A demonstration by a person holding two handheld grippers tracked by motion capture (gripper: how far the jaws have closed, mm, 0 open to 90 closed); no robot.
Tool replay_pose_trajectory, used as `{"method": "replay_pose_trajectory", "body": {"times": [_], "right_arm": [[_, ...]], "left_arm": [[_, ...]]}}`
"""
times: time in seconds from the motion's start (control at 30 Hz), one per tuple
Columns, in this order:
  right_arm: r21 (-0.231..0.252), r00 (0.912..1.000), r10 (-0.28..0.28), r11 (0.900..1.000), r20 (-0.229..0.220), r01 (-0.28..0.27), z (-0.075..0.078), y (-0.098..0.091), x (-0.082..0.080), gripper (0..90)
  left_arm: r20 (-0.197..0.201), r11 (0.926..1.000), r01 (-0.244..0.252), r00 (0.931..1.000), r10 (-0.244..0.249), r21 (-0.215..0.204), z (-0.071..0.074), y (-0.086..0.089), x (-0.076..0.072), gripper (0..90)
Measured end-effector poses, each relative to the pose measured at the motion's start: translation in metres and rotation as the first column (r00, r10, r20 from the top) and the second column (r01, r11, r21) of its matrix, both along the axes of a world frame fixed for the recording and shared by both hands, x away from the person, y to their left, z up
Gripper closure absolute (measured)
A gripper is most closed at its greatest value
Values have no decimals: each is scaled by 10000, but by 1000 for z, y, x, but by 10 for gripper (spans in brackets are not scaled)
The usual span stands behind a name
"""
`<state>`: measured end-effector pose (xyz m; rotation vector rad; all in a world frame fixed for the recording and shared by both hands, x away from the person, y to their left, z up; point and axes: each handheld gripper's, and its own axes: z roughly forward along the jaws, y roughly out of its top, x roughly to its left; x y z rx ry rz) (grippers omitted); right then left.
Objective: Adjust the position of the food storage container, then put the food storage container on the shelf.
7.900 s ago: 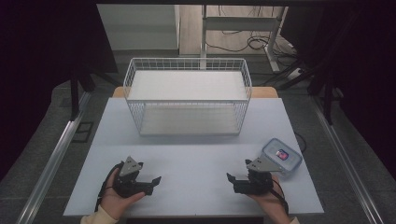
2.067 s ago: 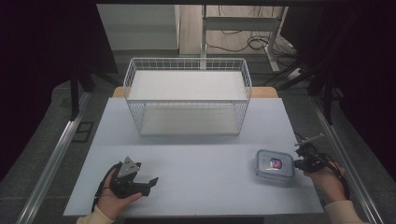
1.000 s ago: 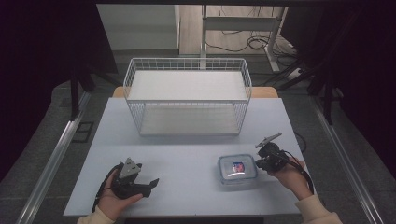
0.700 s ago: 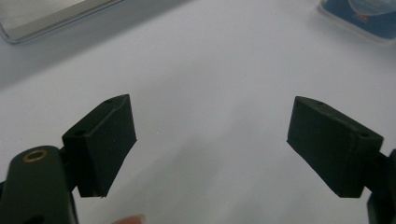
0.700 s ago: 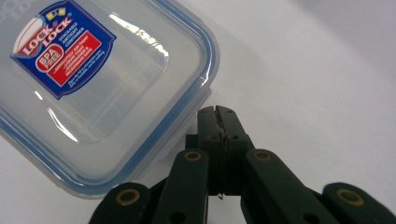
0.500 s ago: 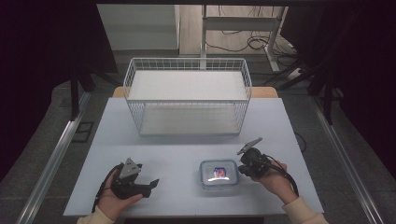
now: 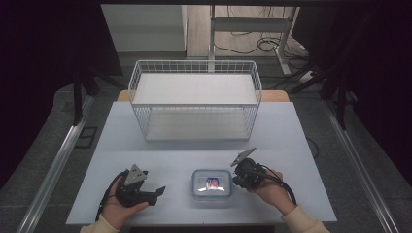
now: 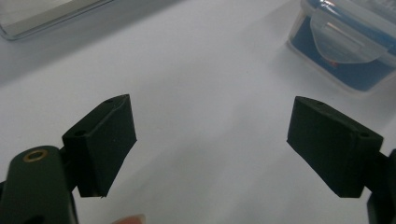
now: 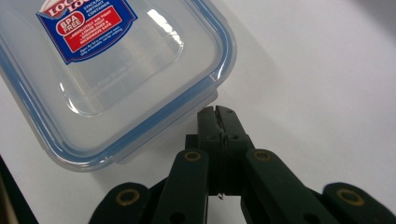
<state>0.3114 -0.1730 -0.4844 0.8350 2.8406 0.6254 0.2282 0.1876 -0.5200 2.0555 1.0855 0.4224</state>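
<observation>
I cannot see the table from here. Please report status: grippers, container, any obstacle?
Left gripper open, resting on table. Right gripper shut, tips against container side. Lid on. Basket far behind, nothing in the way.

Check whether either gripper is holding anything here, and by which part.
Nothing is held. The right gripper has its fingers shut together against the container's rim, pinching nothing. The left gripper is open over the table.

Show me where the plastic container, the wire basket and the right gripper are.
plastic container (image 7: 212,183), high view, middle of its lid
wire basket (image 7: 195,105), high view, front top rim
right gripper (image 9: 217,112), right gripper view, tips of its shut fingers
</observation>
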Motion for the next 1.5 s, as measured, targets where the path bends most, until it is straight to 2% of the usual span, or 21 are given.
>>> {"method": "replay_pose_trajectory", "body": {"times": [0.1, 0.3, 0.33, 0.37, 0.4, 0.53, 0.6, 0.67, 0.73, 0.77, 0.8, 0.83, 0.87, 0.9, 1.0, 1.03, 1.1, 1.2, 1.3, 1.33, 1.5], "right_arm": [[125, 9998, 190, 9997, 0, -190, -1, 10, -1, 897], [162, 9992, 354, 9992, 176, -357, -2, 14, -2, 897], [276, 9979, 274, 9992, 588, -291, 2, 9, -3, 897], [276, 9979, 274, 9992, 588, -291, 2, 9, -3, 897], [756, 9955, 131, 9969, 938, -202, 8, -1, -5, 897], [1273, 9900, -163, 9919, 1398, -17, 15, -18, -13, 897], [1489, 9894, -248, 9888, 1431, 33, 16, -23, -16, 897], [2166, 9868, -428, 9762, 1561, 81, 15, -33, -22, 871], [2328, 9865, -453, 9725, 1573, 76, 14, -35, -24, 834], [2601, 9859, -427, 9656, 1620, -10, 11, -38, -25, 678], [2813, 9846, -504, 9596, 1676, 12, 10, -38, -26, 590], [2813, 9846, -504, 9596, 1676, 12, 10, -38, -26, 590], [3070, 9840, -651, 9516, 1659, 112, 10, -38, -26, 489], [3573, 9799, -1135, 9327, 1643, 482, 9, -37, -28, 342], [4245, 9779, -1544, 9018, 1412, 811, 10, -38, -29, 275], [4245, 9779, -1544, 9018, 1412, 811, 10, -38, -29, 275], [4504, 9782, -1724, 8869, 1160, 1029, 10, -38, -30, 245], [4313, 9744, -1986, 8920, 1058, 1350, 10, -38, -33, 236], [4377, 9721, -2088, 8877, 1068, 1426, 9, -39, -35, 230], [4480, 9712, -2137, 8821, 1051, 1456, 10, -40, -37, 228], [4488, 9665, -2357, 8780, 1020, 1667, 8, -42, -39, 215]], "left_arm": [[-44, 10000, 17, 10000, -17, 34, 0, 0, 0, 149], [-37, 10000, -22, 10000, 22, 59, -1, 1, 0, 149], [-69, 10000, -54, 10000, 55, 69, -2, 1, 1, 150], [-69, 10000, -54, 10000, 55, 69, -2, 1, 1, 150], [-35, 9999, -86, 10000, 86, 65, -2, 1, 1, 150], [78, 9998, -161, 9998, 162, -103, 0, 2, 0, 150], [116, 9998, -164, 9998, 165, -91, 0, 2, -1, 151], [133, 9998, -176, 9998, 177, -79, 0, 2, -1, 152], [127, 9999, -147, 9998, 148, -54, 0, 1, -1, 152], [129, 9999, -117, 9998, 118, -40, 0, 0, -1, 152], [129, 9999, -117, 9998, 118, -40, 0, 0, -1, 152], [127, 9999, -99, 9999, 99, -38, 0, 0, -1, 152], [141, 10000, -76, 9999, 76, -23, 0, 0, -1, 152], [184, 10000, -72, 9998, 73, -60, 1, -1, -2, 152], [199, 10000, -46, 9998, 48, -82, 1, -2, -2, 152], [195, 9999, -38, 9998, 40, -117, 1, -2, -2, 152], [178, 9996, -16, 9998, 20, -266, 2, -2, -1, 151], [214, 9991, -22, 9998, 31, -423, 2, -3, 1, 151], [191, 9990, 11, 9998, -3, -456, 1, -5, 3, 150], [221, 9986, 14, 9998, -3, -529, 3, -6, 3, 145], [296, 9969, 94, 9995, -71, -787, 7, -9, 3, 141]]}}
